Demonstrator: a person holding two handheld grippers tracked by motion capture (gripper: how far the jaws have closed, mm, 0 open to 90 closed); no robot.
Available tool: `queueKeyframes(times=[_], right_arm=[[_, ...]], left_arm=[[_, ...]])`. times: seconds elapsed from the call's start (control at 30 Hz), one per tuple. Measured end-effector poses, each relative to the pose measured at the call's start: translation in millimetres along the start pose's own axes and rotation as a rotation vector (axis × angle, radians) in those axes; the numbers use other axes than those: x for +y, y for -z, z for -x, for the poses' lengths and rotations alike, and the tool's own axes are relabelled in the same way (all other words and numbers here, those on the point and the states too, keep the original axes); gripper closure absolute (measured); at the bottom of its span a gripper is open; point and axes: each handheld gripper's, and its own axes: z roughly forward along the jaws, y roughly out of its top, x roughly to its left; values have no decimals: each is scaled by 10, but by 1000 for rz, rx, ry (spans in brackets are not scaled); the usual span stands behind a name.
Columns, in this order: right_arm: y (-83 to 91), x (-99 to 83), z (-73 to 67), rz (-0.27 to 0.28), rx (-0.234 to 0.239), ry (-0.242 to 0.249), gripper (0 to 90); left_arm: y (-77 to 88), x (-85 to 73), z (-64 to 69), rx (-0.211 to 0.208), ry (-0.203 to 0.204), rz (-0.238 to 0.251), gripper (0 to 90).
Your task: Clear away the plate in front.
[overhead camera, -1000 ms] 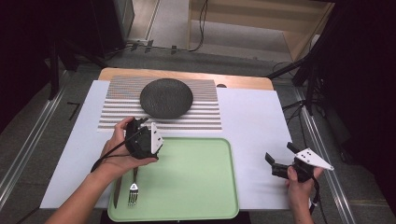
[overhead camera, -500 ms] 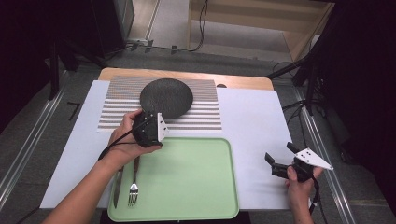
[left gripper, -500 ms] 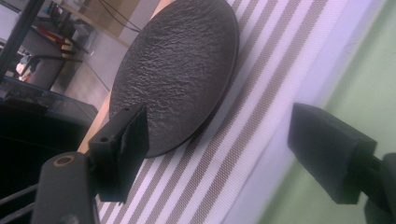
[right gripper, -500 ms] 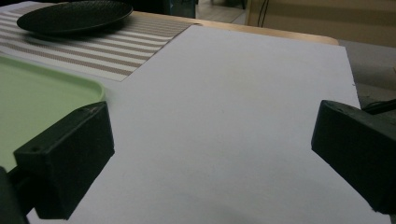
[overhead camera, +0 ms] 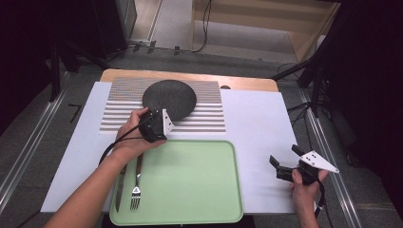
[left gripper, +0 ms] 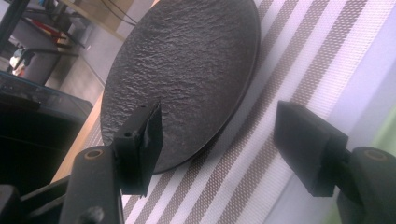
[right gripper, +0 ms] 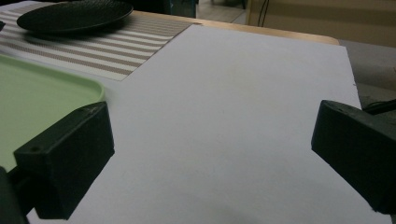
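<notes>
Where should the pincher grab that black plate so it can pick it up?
Probably at the plate's near rim, the edge facing the tray. The plate lies flat on the striped mat, so only its thin, slightly raised rim fits between jaws. The left gripper is already there, its jaws just closing, nothing between them.

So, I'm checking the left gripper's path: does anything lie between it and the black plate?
Nothing but bare striped placemat. In the left gripper view the open left gripper points at the black plate, with no other thing in the gap.
</notes>
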Motion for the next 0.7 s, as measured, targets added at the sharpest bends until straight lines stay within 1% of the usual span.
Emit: queueKeyframes(times=[0.13,0.2,0.27,0.3,0.37,0.5,0.57,0.67,0.7], right_arm=[[-1,-1,0,0,0,1,0],[-1,-1,2,0,0,0,0],[-3,-2,3,0,0,0,0],[-3,-2,2,0,2,0,0],[-6,-2,1,-1,2,-2,0],[-5,-2,2,-2,1,-4,0],[-6,-2,3,-2,1,-4,0],[-8,-3,4,-3,0,-5,0],[-8,-3,4,-3,1,-5,0]], left_arm=[[-87,-5,23,7,-20,6,363],[-124,-6,30,14,-26,-4,385],[-162,-9,33,10,-30,-10,396],[-179,-11,32,9,-38,-16,402],[-212,-12,29,15,-42,-16,415],[-274,-7,33,27,-73,-31,451],[-312,-4,53,38,-102,-43,470],[-355,2,74,55,-117,-44,499],[-364,6,75,53,-121,-47,507]])
